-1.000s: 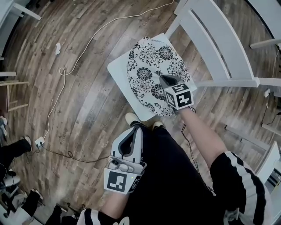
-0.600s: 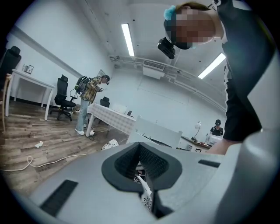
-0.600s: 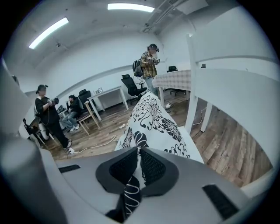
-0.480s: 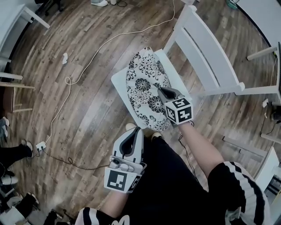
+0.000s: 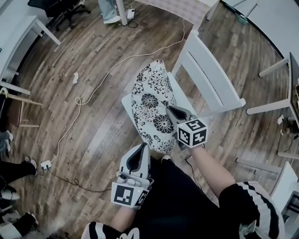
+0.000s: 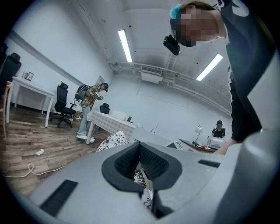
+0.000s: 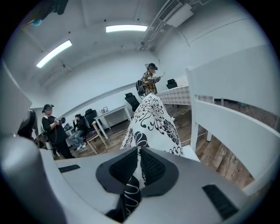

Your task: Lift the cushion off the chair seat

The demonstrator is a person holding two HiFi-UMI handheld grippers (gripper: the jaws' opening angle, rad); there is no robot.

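A black-and-white floral cushion (image 5: 150, 105) hangs on edge above the white chair's seat (image 5: 127, 101), its lower end near the seat's front. My right gripper (image 5: 170, 109) is shut on the cushion's right edge; in the right gripper view the patterned fabric (image 7: 153, 116) runs between the closed pads of the right gripper (image 7: 140, 161). My left gripper (image 5: 141, 148) is held lower, in front of the chair, apart from the cushion, its jaws shut with nothing in them. Past the left gripper (image 6: 140, 151), in its own view, the cushion (image 6: 112, 140) shows.
The chair's slatted back (image 5: 210, 77) rises just right of the cushion. A white cable (image 5: 96, 88) trails over the wooden floor to an adapter (image 5: 45, 164). A checked table (image 5: 180, 7) stands beyond, white desks at the edges, and people stand around the room.
The cushion has gone from lying flat on the seat to hanging on edge above it, pulled up by my right gripper. My left gripper has risen a little.
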